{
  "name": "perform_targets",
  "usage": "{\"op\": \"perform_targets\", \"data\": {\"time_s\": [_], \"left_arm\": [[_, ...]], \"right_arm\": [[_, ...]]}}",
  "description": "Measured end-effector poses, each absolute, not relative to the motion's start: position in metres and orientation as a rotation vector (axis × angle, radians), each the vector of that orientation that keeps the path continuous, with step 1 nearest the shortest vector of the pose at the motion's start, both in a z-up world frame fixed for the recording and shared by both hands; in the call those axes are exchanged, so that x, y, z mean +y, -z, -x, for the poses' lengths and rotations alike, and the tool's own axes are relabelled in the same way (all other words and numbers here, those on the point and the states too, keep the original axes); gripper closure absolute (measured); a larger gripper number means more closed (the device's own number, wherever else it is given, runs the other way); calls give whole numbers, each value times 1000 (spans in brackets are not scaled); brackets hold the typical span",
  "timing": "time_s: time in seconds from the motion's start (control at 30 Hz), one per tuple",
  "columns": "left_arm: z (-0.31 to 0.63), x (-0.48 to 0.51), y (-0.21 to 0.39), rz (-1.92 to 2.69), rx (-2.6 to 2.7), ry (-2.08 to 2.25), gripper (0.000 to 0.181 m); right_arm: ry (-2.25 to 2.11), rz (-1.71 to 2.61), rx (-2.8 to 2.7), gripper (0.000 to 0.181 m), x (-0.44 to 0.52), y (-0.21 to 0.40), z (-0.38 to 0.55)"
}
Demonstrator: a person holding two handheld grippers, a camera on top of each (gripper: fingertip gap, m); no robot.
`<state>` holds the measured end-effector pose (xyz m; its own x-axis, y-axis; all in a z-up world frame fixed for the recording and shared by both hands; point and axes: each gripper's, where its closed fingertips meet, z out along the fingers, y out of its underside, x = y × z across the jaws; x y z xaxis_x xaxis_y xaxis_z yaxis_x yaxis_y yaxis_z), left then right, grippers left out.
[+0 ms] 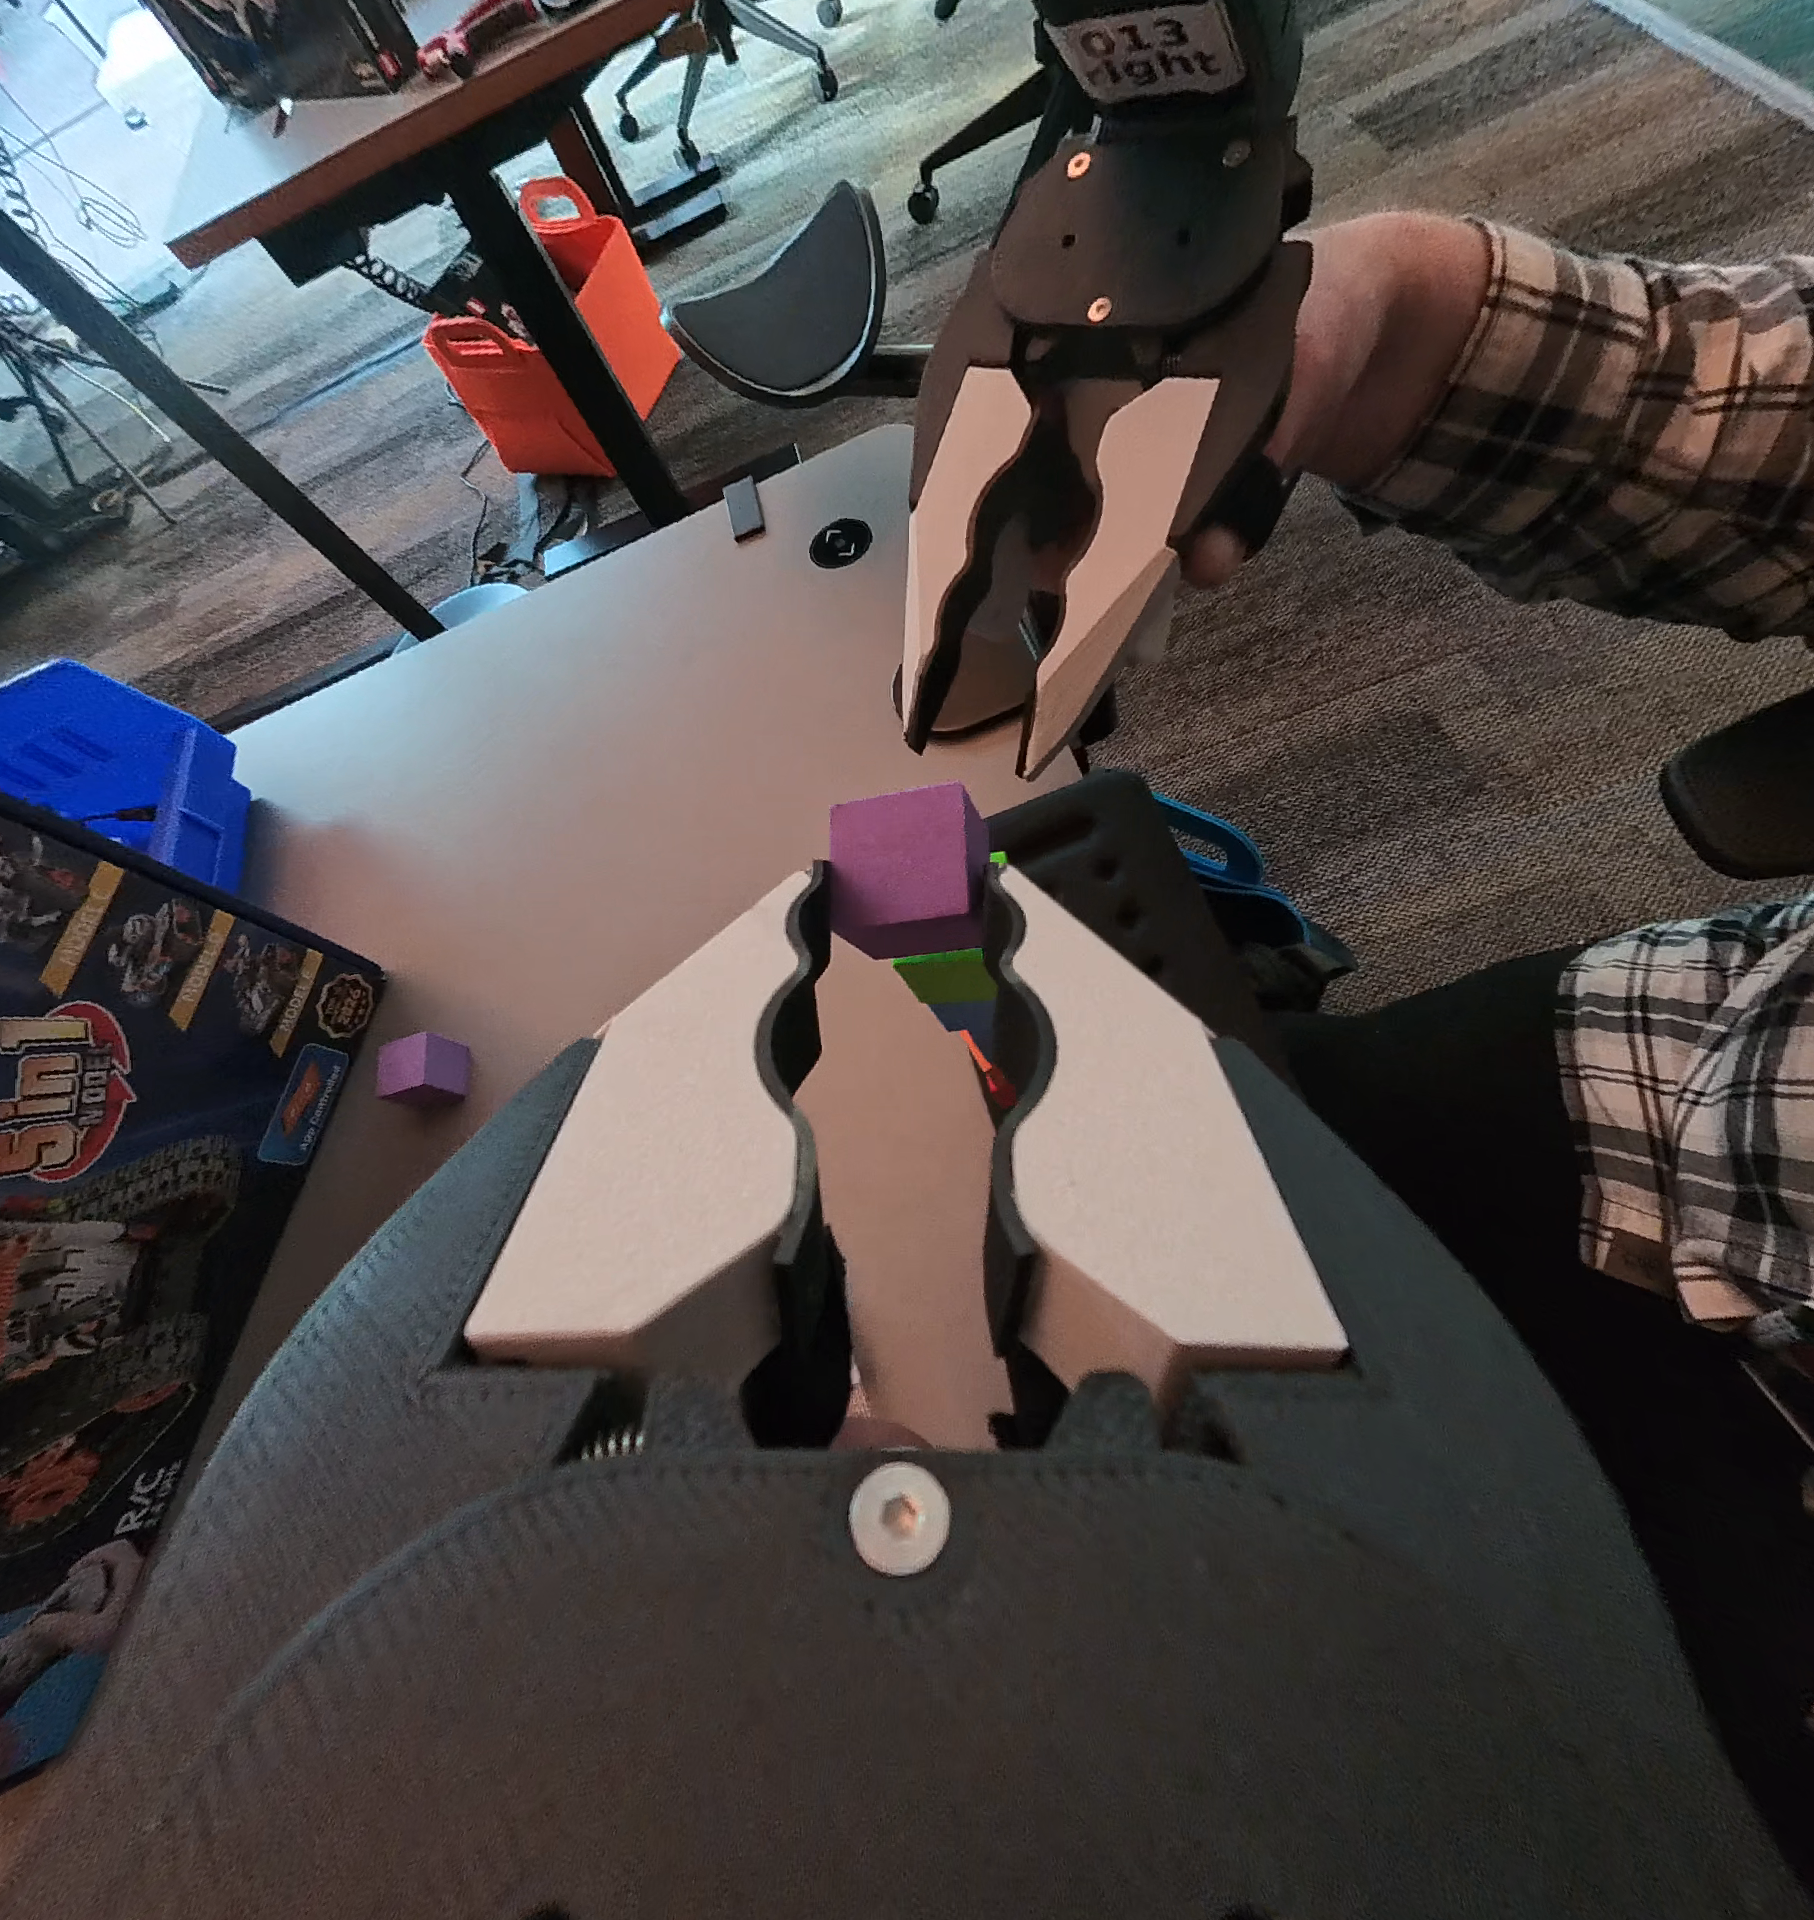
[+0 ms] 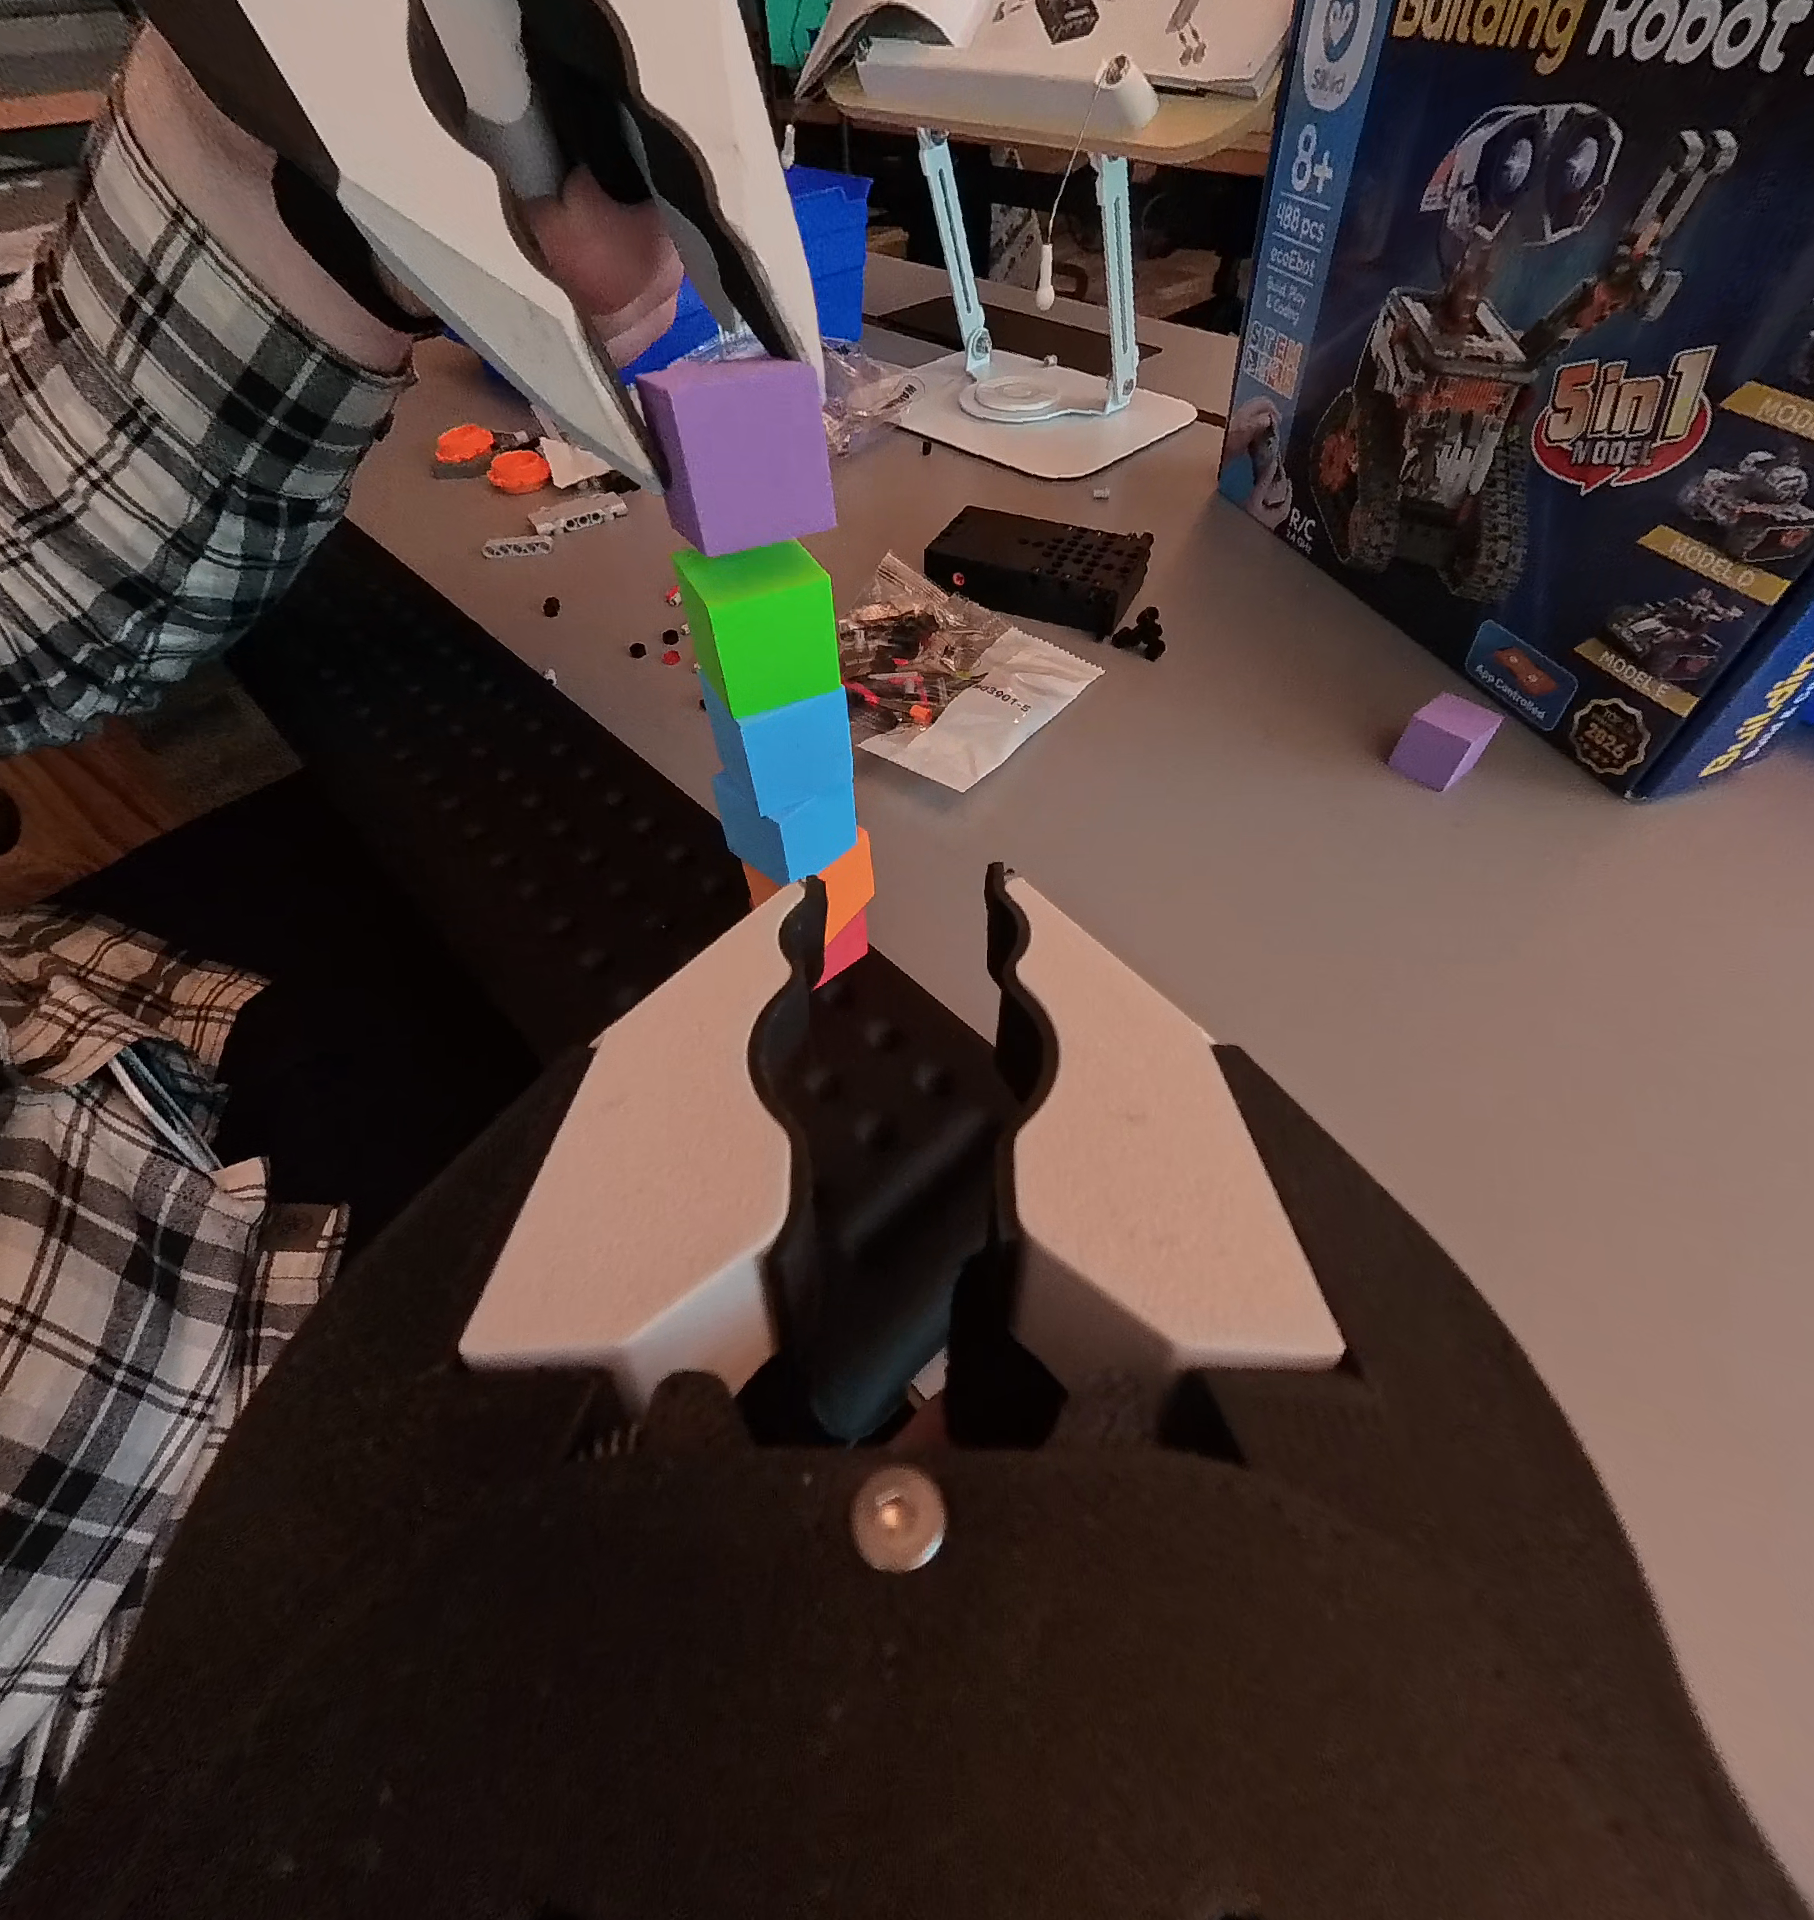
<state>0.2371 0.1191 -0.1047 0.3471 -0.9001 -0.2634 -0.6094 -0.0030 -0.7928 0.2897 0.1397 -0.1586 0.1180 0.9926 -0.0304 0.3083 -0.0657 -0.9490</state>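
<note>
The left tool (image 1: 905, 883) is clamped on a purple block (image 2: 739, 455), one fingertip against each side, and holds it directly over a leaning tower of blocks (image 2: 783, 727): green on top, then two blue, orange and red at the foot. In the right wrist view the purple block sits on or just over the green one (image 2: 763, 623); I cannot tell whether they touch. The grip is at the tips only, which leaves the block's lower edge free to meet the tower. The right tool (image 2: 898, 883) has its fingers apart with nothing between them; its left fingertip is close beside the orange block near the tower's foot, and contact cannot be made out. The tower stands at the near edge of the grey worktop (image 2: 1298, 935). Beyond the right tool and off to its right lies a second purple block (image 2: 1443, 740), just beside a large toy box (image 2: 1568, 364). Straight past the tower are a clear bag of small parts (image 2: 944, 665) and a black perforated case (image 2: 1043, 566), well apart from the blocks. A plaid sleeve (image 2: 144, 436) crowds the space left of the tower.
</note>
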Motion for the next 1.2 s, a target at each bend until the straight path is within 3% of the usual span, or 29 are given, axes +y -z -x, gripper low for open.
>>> {"op": "perform_targets", "data": {"time_s": [0.53, 0.83, 1.2], "left_arm": [[-234, 118, 106, 1718, 1339, 441, 136], [-172, 145, 90, 1678, 1036, 436, 138], [-123, 187, 123, 1752, 804, 446, 142]], "right_arm": [[-984, 1526, -1285, 151, 151, 154, -291], [-799, 1541, -1223, 146, 216, 144, -259], [-587, 1726, -1275, 132, 337, 214, -179]]}}
